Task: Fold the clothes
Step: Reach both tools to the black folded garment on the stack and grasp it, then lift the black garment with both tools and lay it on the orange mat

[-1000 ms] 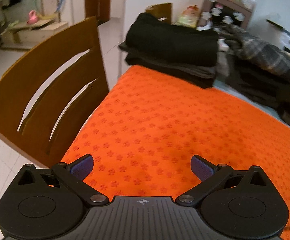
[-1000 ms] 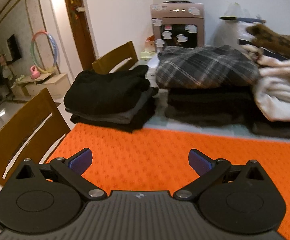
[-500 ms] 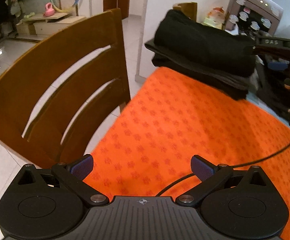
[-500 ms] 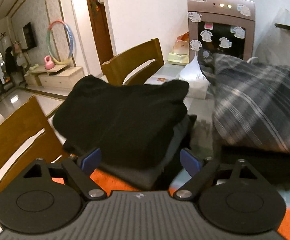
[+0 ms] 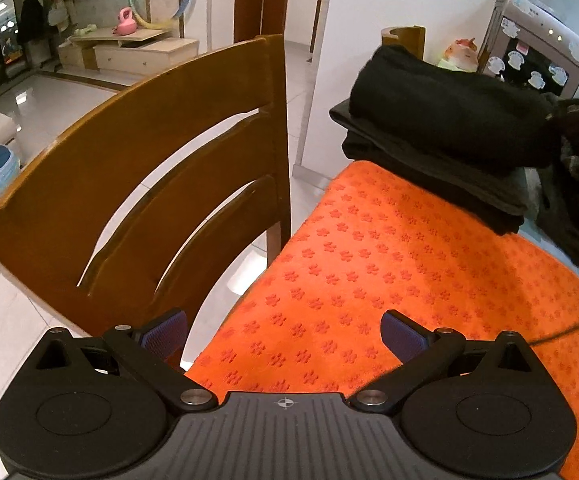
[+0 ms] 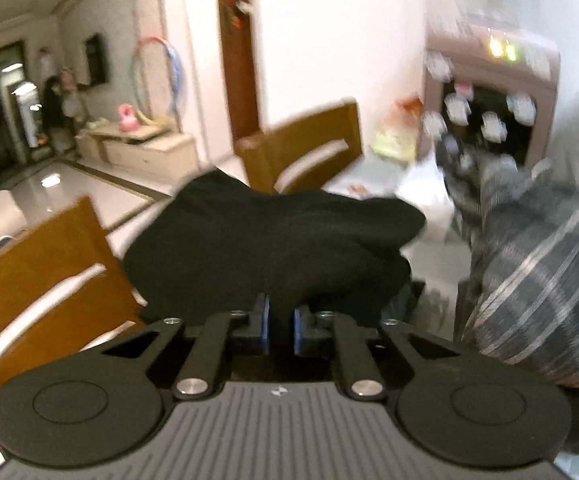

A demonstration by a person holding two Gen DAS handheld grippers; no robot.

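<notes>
Two grippers are working at a table covered by an orange flower-patterned cloth (image 5: pixel 389 280). The left gripper (image 5: pixel 284 334) is hovering low over the near corner of that cloth with its blue pads spread wide and nothing between them. The right gripper (image 6: pixel 281 326) is reaching into a stack of dark folded clothes at the far end of the cloth, its pads drawn close together and pinching the near edge of the black garment (image 6: pixel 273 240) that is lying on top; the right wrist view is blurred, so how much fabric is sitting between the pads cannot be told. From the left wrist view, the same black garment (image 5: pixel 449 112) is resting on a greyer folded piece (image 5: pixel 469 178), with a plaid garment (image 6: pixel 537 280) piled just beside it. A wooden chair (image 5: pixel 141 184) is standing against the table's left side.

Judging by its thick, rounded bulk, the black garment is probably a soft knit: limp, not slippery, moderately heavy, and likely to sag and unfold if lifted by one edge. Taking hold at two spread points along an edge or at the shoulders would keep it under control.
</notes>
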